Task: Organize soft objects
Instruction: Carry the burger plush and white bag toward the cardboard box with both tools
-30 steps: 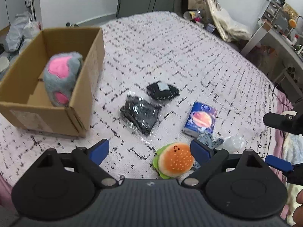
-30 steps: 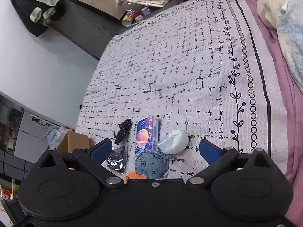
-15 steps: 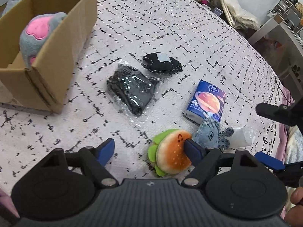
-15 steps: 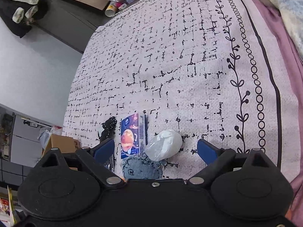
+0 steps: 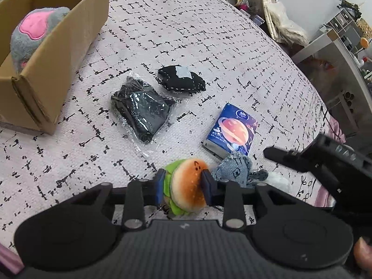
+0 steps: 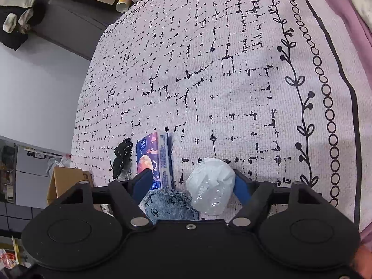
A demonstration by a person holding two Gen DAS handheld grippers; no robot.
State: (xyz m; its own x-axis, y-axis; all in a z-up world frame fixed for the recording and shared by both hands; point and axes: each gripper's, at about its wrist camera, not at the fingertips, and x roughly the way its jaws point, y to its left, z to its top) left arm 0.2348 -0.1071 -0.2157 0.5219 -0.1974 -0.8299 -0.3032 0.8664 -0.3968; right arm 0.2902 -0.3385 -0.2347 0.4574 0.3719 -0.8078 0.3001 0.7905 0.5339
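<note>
My left gripper (image 5: 183, 182) is shut on a plush burger (image 5: 184, 187) with an orange bun and green lettuce, low over the bed. A denim plush (image 5: 234, 168) lies just right of it. My right gripper (image 6: 191, 184) is partly closed around a white plastic-wrapped bundle (image 6: 210, 184) and the denim plush (image 6: 168, 205); its jaws still stand apart. A blue planet-print tissue pack (image 5: 231, 131) lies beyond, also in the right wrist view (image 6: 154, 158). A cardboard box (image 5: 50, 69) at the left holds a grey and pink plush (image 5: 32, 33).
A black item in clear plastic (image 5: 141, 111) and a black stitched pouch (image 5: 181, 81) lie mid-bed. The right gripper's body (image 5: 325, 165) shows at the right. Shelves and clutter (image 5: 344, 37) stand past the bed's far edge.
My left gripper moved down and closed on the burger plush. My right gripper lowered and narrowed around the white bundle and denim plush.
</note>
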